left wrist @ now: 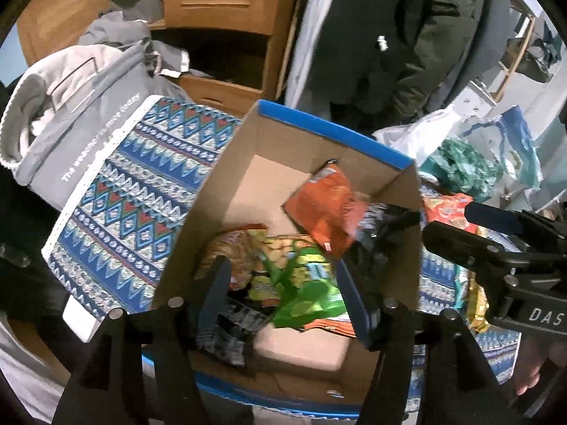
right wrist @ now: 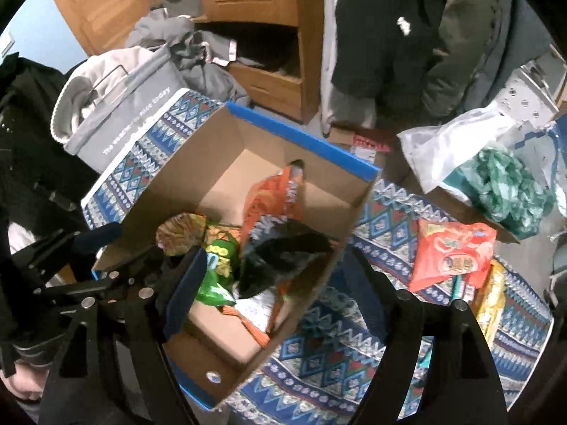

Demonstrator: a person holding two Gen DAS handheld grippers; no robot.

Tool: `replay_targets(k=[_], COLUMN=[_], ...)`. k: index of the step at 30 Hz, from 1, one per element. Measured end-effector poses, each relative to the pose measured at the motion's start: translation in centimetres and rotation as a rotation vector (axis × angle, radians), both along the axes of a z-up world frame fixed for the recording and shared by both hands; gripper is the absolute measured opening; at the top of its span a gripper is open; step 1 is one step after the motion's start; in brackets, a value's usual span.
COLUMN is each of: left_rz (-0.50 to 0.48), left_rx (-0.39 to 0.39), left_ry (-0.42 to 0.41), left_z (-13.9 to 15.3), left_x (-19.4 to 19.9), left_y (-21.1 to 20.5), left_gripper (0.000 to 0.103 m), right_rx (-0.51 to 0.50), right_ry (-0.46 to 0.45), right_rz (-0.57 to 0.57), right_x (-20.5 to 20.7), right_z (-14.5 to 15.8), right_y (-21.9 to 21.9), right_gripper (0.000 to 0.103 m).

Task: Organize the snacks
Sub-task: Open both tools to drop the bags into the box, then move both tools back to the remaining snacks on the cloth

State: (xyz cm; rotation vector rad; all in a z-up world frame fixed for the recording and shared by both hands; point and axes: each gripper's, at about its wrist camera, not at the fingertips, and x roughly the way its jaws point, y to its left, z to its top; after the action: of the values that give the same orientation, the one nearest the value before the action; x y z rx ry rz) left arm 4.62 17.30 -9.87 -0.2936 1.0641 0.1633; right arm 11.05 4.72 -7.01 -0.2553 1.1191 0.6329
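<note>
From the left wrist, the left gripper (left wrist: 283, 294) hangs over the cardboard box (left wrist: 294, 145), jaws spread with nothing pinched; below lie a green snack bag (left wrist: 304, 283) and an orange bag (left wrist: 326, 205) (blurred). From the right wrist, the right gripper (right wrist: 280, 283) straddles the box's near wall (right wrist: 312, 283), jaws wide, pinching nothing. 1 red snack bag (right wrist: 450, 251) lies on the patterned cloth (right wrist: 382, 209) outside the box.

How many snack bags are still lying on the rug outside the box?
2 that I can see: an orange-red bag on the patterned rug right of the cardboard box, and a yellow bag beside it. More may be hidden underneath.
</note>
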Motion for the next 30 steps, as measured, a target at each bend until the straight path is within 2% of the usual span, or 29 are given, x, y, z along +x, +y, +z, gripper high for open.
replay_targets(k=[8, 11, 30], left_rz=[-0.071, -0.099, -0.254], left_rx=[-0.003, 0.003, 0.026], left_ry=[-0.013, -0.017, -0.026], left_z=[0.8, 1.1, 2.6], left_x=[0.5, 0.6, 1.8], left_y=[-3.5, -5.0, -13.9], left_gripper=[0.065, 0.071, 0.071], right_rx=[-0.006, 0.003, 0.025], right_ry=[-0.026, -0.027, -0.044], right_rz=[-0.045, -0.069, -0.26], right_x=[0.0, 0.3, 1.0], right_z=[0.7, 0.9, 1.2], right_y=[-3.4, -5.1, -17.3], right_gripper=[0.08, 0.08, 0.08])
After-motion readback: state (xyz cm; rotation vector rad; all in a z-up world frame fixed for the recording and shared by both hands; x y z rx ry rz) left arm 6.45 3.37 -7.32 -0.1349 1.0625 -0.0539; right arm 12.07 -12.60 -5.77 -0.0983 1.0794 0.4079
